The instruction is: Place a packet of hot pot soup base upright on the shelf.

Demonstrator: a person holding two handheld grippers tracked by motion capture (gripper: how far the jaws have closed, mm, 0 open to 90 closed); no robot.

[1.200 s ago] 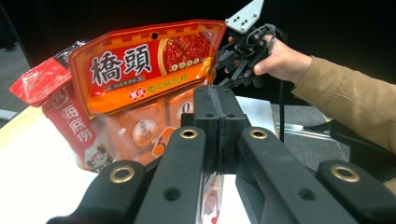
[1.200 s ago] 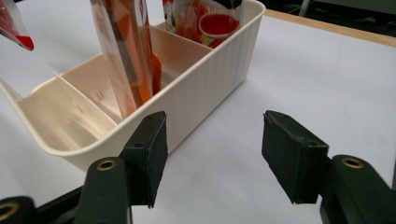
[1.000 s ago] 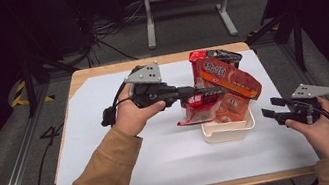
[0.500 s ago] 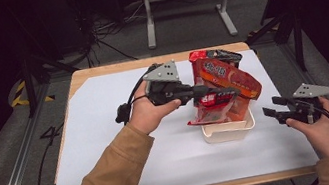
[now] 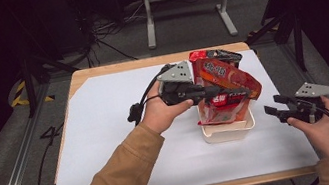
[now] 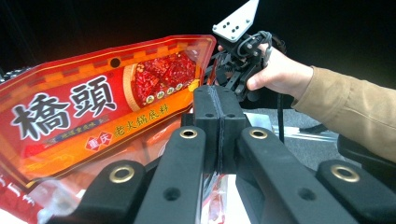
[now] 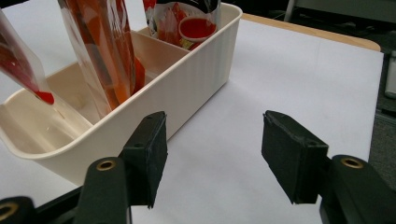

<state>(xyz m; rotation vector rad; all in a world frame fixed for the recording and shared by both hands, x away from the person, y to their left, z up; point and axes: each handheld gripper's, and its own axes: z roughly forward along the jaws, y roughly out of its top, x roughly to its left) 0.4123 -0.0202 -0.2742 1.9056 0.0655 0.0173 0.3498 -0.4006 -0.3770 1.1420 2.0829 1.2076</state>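
The left gripper [image 5: 233,92], clamped on the red sauce packet [image 5: 225,90] held over the white bin [image 5: 227,131] near the desk's right edge, should lower it upright into a free compartment, while the right gripper [image 5: 277,109] waits open beside.

Both forearms wear tan sleeves [image 5: 116,181]. The left gripper [image 5: 246,93] and right gripper [image 5: 271,107] are black, each topped by a grey three-cornered plate drilled with small holes. Brass-ringed pivots mark the jaw arms, and black cables trail behind; markings are too blurred to read.
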